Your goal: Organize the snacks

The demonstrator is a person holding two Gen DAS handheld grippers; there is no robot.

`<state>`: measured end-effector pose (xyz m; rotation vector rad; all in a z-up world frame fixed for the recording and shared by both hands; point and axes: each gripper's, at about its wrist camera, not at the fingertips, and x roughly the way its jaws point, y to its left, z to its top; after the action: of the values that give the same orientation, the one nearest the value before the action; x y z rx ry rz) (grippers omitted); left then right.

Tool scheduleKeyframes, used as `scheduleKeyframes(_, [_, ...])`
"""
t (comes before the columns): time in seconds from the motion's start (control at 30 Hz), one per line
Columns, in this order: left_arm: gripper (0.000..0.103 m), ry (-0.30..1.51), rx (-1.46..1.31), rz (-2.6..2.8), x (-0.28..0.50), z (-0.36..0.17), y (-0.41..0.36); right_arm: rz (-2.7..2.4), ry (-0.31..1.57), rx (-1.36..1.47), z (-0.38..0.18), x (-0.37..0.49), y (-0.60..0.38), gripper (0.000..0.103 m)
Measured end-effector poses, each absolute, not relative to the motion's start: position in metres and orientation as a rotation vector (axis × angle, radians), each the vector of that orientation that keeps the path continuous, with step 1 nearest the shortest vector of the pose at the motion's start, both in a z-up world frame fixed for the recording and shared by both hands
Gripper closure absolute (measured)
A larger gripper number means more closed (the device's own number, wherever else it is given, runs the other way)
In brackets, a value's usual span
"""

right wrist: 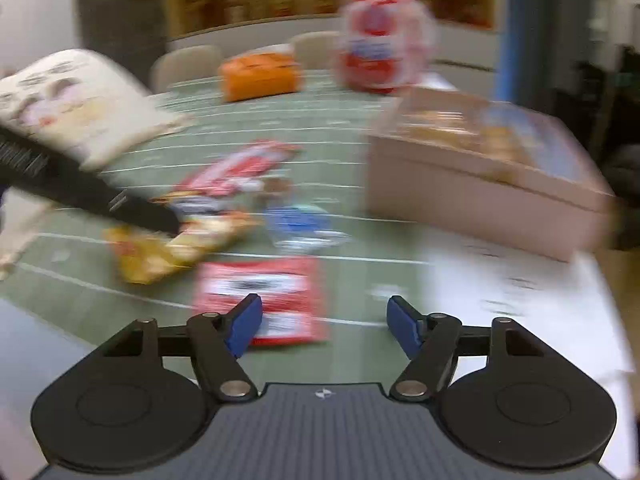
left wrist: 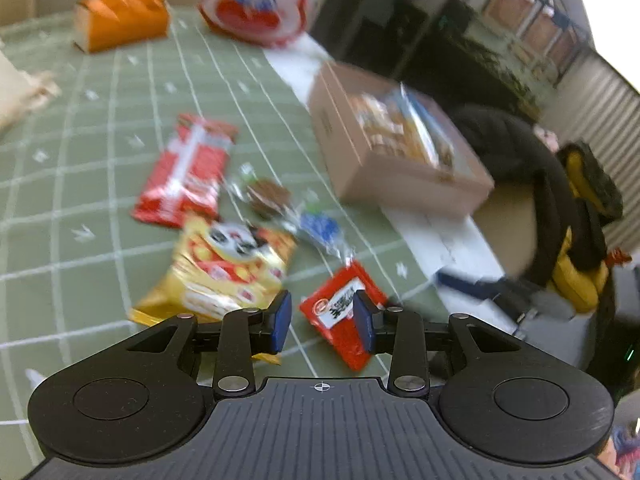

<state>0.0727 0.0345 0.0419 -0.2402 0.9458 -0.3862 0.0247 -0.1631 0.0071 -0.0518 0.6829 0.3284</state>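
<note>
Right, left wrist view first: the left gripper (left wrist: 322, 322) hangs over the green checked tablecloth (left wrist: 80, 184) w/ its jaws apart by a narrow gap, nothing between them. Just past the tips lies a small red packet (left wrist: 340, 312), and a yellow panda bag (left wrist: 224, 272) sits beside it to the left. Further out are a long red wrapper (left wrist: 186, 170), a clear-wrapped brown cookie (left wrist: 266, 198) and a blue-print clear packet (left wrist: 324, 230). The cardboard box (left wrist: 392, 152), already holding some snacks, stands near the table's edge. Risk here: that gap looks tight for a flat, slippery packet, so the pads may just skate over it or push it along.

Right wrist view (very blurred): the right gripper (right wrist: 324, 322) has jaws wide apart, empty, with the red packet (right wrist: 262, 300) by its left pad. A black gripper body (right wrist: 84, 188) reaches in over the yellow bag (right wrist: 168, 244). Both tools near the same packet, so they could clash, or knock snacks toward the box (right wrist: 480, 184).
</note>
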Motion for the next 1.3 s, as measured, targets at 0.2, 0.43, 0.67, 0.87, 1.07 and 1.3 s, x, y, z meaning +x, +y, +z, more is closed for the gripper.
scheduleKeyframes(0.2, [0.07, 0.948, -0.267, -0.276, 0.093, 0.029, 0.039, 0.256, 0.685, 0.114, 0.001, 0.03, -0.211, 0.03])
scheduleKeyframes(0.43, [0.071, 0.922, -0.45, -0.186, 0.141, 0.028, 0.05, 0.273, 0.676, 0.137, -0.002, 0.03, -0.213, 0.026])
scheduleKeyframes(0.67, [0.07, 0.915, -0.35, -0.186, 0.182, 0.016, 0.007, 0.277, 0.666, 0.192, -0.002, 0.029, -0.221, 0.025])
scheduleKeyframes(0.87, [0.066, 0.909, -0.165, -0.216, 0.176, 0.019, -0.023, 0.282, 0.663, 0.207, -0.003, 0.026, -0.223, 0.023])
scheduleKeyframes(1.07, [0.061, 0.865, 0.036, -0.255, 0.163, 0.015, -0.042, 0.285, 0.664, 0.209, -0.003, 0.026, -0.224, 0.023])
scheduleKeyframes(1.3, [0.057, 0.863, 0.151, -0.257, 0.141, 0.02, -0.026, 0.285, 0.661, 0.227, -0.003, 0.026, -0.227, 0.022])
